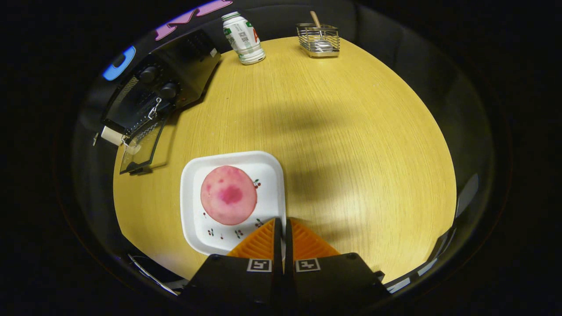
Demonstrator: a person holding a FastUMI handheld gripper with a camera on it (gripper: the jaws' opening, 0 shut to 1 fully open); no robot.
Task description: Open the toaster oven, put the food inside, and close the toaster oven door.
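Gripper (281, 228) jaws pinch plate (193, 219) rim, near table (351, 131) front edge; risk: thin hold tilts plate, pink patty (228, 195) slides before toaster oven (162, 96).

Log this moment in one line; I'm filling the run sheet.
claw: shut on plate rim | food: on plate | toaster oven: door open

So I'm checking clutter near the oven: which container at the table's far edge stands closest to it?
The white bottle, right beside the toaster oven. The wire basket stands farther along. The claw is shut at the plate's edge.
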